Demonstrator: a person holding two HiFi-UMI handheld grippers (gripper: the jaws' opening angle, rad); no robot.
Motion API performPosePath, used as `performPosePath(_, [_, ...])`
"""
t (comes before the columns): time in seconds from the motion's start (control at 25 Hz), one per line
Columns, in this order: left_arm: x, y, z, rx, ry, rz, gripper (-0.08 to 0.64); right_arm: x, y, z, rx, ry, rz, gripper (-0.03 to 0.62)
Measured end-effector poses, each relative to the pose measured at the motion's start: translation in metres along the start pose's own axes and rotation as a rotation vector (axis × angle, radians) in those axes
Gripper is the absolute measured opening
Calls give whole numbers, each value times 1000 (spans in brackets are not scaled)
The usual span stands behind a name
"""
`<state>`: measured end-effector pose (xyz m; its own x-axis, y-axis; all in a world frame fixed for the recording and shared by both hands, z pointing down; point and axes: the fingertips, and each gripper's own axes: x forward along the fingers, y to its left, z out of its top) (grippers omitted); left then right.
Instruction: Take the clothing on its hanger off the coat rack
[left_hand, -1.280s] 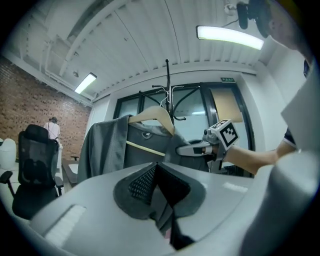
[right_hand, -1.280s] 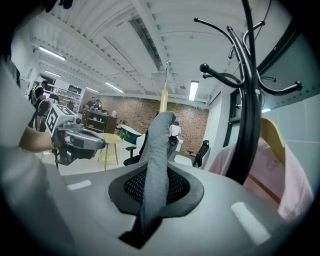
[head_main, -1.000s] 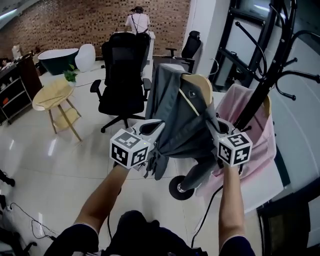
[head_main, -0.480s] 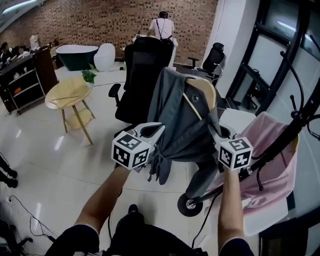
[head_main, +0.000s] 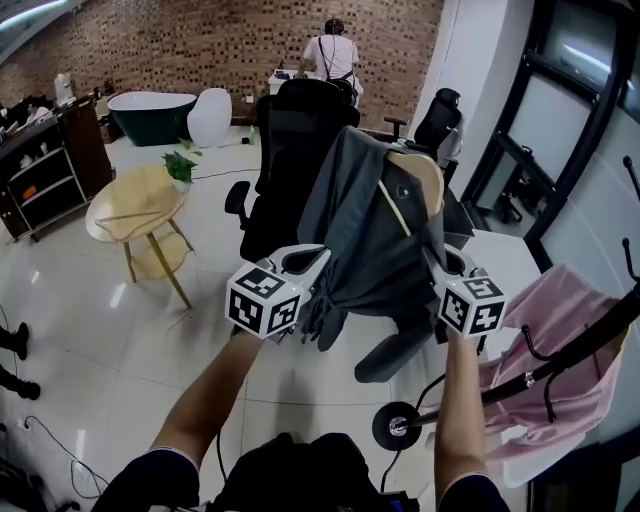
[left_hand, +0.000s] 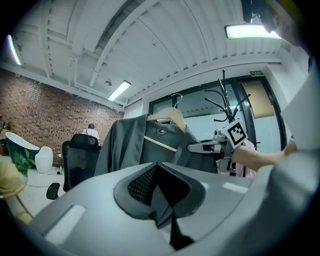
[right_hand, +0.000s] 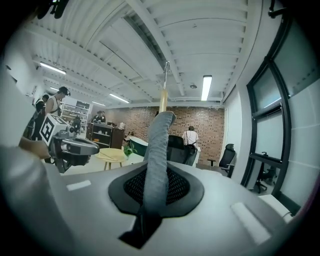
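A grey garment (head_main: 370, 230) hangs on a wooden hanger (head_main: 415, 175), held in the air between both grippers and apart from the coat rack (head_main: 560, 350). My left gripper (head_main: 315, 262) is shut on the garment's left edge; dark cloth is pinched between its jaws in the left gripper view (left_hand: 165, 200). My right gripper (head_main: 432, 262) is shut on the right edge, and a grey fold (right_hand: 157, 150) runs up from its jaws to the hanger's hook (right_hand: 165, 75). The hook touches nothing. A pink garment (head_main: 560, 330) hangs on the black rack at the lower right.
A black office chair (head_main: 300, 150) stands just behind the grey garment. To the left is a round yellow table (head_main: 135, 200), with a dark shelf unit (head_main: 40, 165) beyond it. A person (head_main: 330, 50) stands at the brick wall. The rack's round base (head_main: 397, 425) is near my right forearm.
The grey garment on its hanger has come away to the left of the coat rack. The rack and pink garment have slid toward the lower right of the head view. Both grips are unchanged.
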<state>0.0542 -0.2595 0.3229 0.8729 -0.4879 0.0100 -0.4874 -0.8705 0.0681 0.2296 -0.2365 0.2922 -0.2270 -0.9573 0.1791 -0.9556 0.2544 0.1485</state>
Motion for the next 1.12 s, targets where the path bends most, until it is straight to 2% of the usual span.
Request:
performPosePath(0.32, [41, 72, 5, -5, -8, 21, 12, 95, -15, 17, -20, -2, 16, 28])
performPosePath(0.56, [81, 140, 1, 8, 9, 59, 12, 176, -38, 32, -16, -58, 46, 28])
performPosePath(0.8, [134, 199, 13, 11, 15, 98, 12, 253, -70, 54, 0, -93, 93, 28])
performPosePath(1.0, [159, 244, 28, 41, -51, 155, 12, 314, -92, 63, -1, -117, 117, 28])
performPosePath(1.12, [172, 273, 30, 32, -53, 176, 12, 348, -101, 69, 11, -129, 129, 28])
